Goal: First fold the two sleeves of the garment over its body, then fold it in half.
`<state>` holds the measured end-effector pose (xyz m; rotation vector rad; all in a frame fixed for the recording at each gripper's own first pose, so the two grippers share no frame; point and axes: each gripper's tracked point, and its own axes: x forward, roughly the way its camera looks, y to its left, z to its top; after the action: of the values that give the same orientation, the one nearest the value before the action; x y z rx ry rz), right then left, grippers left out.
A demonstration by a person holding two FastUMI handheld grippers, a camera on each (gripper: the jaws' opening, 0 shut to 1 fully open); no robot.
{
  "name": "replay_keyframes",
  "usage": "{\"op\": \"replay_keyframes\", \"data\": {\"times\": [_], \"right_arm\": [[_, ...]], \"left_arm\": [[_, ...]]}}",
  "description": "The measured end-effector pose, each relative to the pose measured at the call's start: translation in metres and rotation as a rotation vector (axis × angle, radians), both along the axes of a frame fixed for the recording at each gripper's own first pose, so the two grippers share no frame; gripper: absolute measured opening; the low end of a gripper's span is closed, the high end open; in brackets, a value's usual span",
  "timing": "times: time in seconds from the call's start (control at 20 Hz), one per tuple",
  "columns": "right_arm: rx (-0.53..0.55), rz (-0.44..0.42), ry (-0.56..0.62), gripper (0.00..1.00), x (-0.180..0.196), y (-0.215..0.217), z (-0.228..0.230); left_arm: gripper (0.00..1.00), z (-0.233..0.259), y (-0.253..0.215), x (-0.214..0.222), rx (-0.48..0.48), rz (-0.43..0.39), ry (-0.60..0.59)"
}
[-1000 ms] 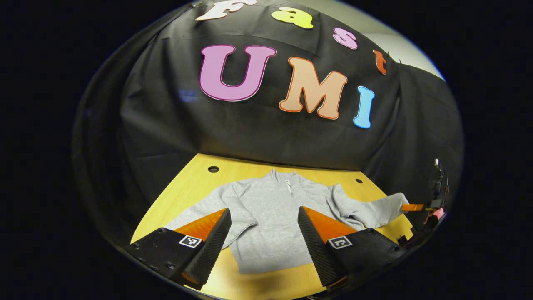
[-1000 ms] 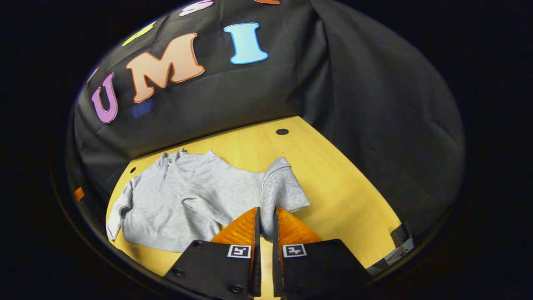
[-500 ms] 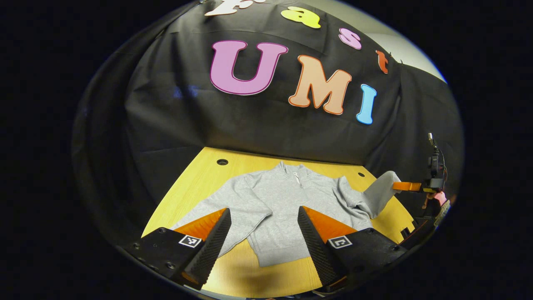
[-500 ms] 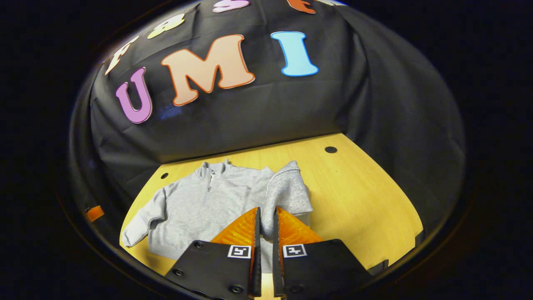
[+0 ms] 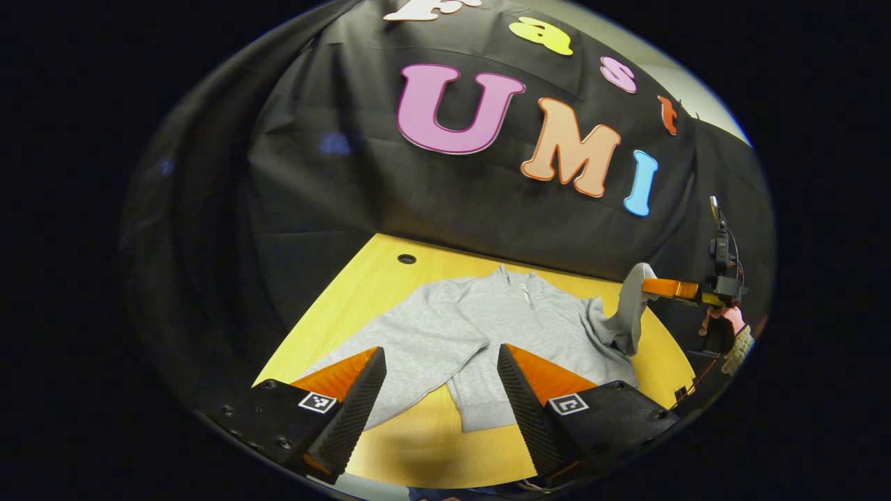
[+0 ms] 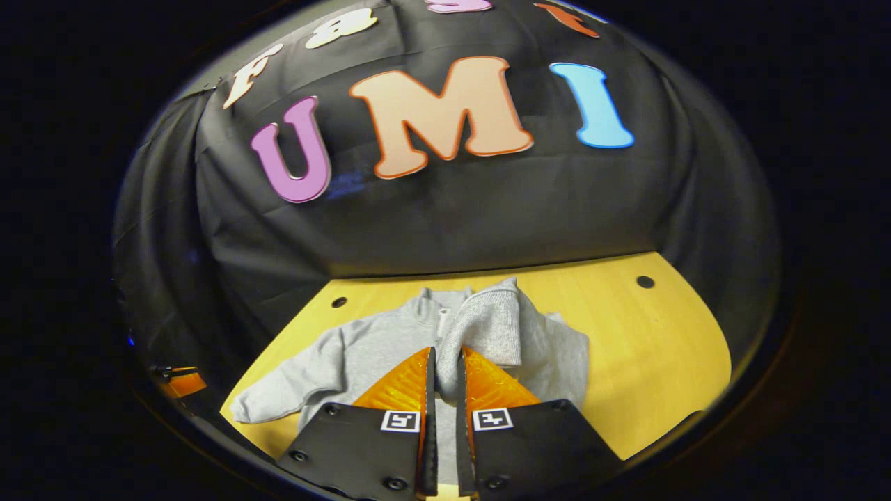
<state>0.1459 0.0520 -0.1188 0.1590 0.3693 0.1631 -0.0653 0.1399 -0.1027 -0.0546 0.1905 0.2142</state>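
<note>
Garment (image 5: 515,334): grey sweatshirt, flat on the yellow surface (image 5: 362,292), collar toward the booth wall, hem toward the near edge.
Right sleeve (image 6: 487,327): lifted off the surface, cuff pinched, cloth arching above the garment's body.
Right claw (image 6: 443,362): clenched on the right sleeve's cuff, fabric squeezed in the thin slit between both fingers; also seen in the left gripper view (image 5: 651,287), raised beside the garment's right shoulder.
Left claw (image 5: 440,365): released, fingers spread wide, grasping nothing, hovering over the garment's hem.
Left sleeve (image 5: 390,376): lying out to the garment's side, partly hidden behind the left claw's finger.
Step in hand: probably carrying the right sleeve over the body; half-fold not yet begun.
Risk, slip: thin pinch on a soft cuff; a quick sweep could pull it free and drop the sleeve short of the body.
Risk, drag: lifting too far could tug the shoulder and skew the whole garment on the smooth surface.
Risk, bunching: slack cloth near the armpit already rumpled; laying down without tension likely leaves a lumpy fold.
Materials: sweatshirt of soft fleecy knit, ribbed cuff and hem, short zip at a stand-up collar; surface of smooth light wood with small round holes (image 6: 645,282).
Fingers (image 5: 351,410): wedge-shaped, inner faces ridged.
</note>
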Motion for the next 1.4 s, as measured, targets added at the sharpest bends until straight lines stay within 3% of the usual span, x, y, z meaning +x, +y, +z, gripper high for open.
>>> {"op": "replay_keyframes", "data": {"times": [0.65, 1.1, 1.15, 1.35, 1.4], "right_arm": [[0.152, 0.318, 0.023, 0.13, 0.031, 0.237, -0.015], [0.068, 0.363, 0.114, 0.16, 0.039, 0.288, -0.077], [0.07, 0.372, 0.119, 0.27, 0.039, 0.294, -0.078], [0.033, 0.377, 0.105, 0.95, 0.039, 0.297, -0.083], [0.017, 0.376, 0.1, 0.98, 0.037, 0.295, -0.081]], "left_arm": [[0.94, -0.057, 0.078, -0.047, -0.076, 0.196, 0.074], [0.95, -0.116, 0.126, -0.045, -0.106, 0.251, 0.173], [0.95, -0.12, 0.128, -0.046, -0.108, 0.252, 0.184], [0.94, -0.137, 0.133, -0.045, -0.11, 0.257, 0.227], [0.94, -0.141, 0.133, -0.045, -0.112, 0.256, 0.239]]}}
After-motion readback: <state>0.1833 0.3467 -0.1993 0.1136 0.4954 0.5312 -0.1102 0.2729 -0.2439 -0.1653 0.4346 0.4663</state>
